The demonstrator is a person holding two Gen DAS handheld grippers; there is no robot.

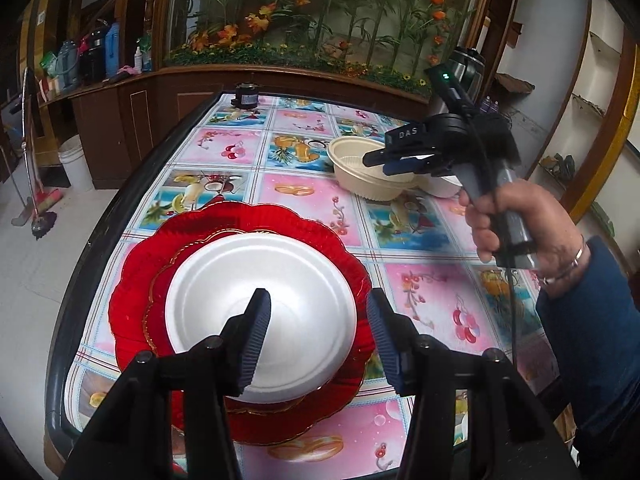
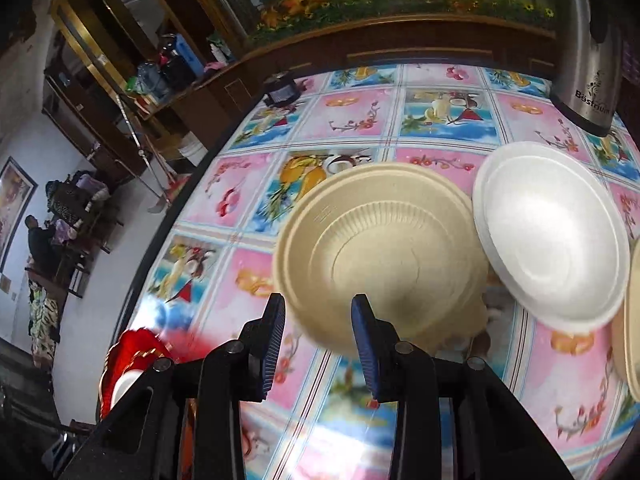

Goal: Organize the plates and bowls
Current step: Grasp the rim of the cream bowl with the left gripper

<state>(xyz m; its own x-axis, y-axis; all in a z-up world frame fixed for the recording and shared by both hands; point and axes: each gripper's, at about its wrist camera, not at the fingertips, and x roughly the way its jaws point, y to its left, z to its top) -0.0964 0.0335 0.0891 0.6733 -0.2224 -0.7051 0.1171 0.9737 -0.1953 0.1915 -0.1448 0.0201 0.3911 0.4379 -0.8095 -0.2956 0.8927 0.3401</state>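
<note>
White foam bowl (image 1: 260, 320) sits on a smaller red scalloped plate (image 1: 160, 280), which is stacked on a larger red scalloped plate (image 1: 128, 300) at the near left of the table with the fruit-and-flower patterned cloth (image 1: 312, 200). The left gripper (image 1: 318, 336) hangs just above this stack, its 2 ribbed blue pads standing apart with nothing between them; the left pad lies over the bowl's middle and the right pad past its right rim.

Farther right, a beige ribbed paper bowl (image 2: 380, 240) rests on the cloth, with a second white foam bowl (image 2: 552, 240) touching its right side, tilted against it. The edge of 1 more beige bowl (image 2: 634, 320) shows at the far right. The right gripper (image 2: 318, 344), held by a hand (image 1: 516, 224) in a blue sleeve (image 1: 592, 352), hovers just near of the beige bowl's rim, its jaws set to a narrow gap and empty.

A steel electric kettle (image 2: 588, 64) stands at the far right corner, a small black device (image 2: 282, 88) at the far left edge.
</note>
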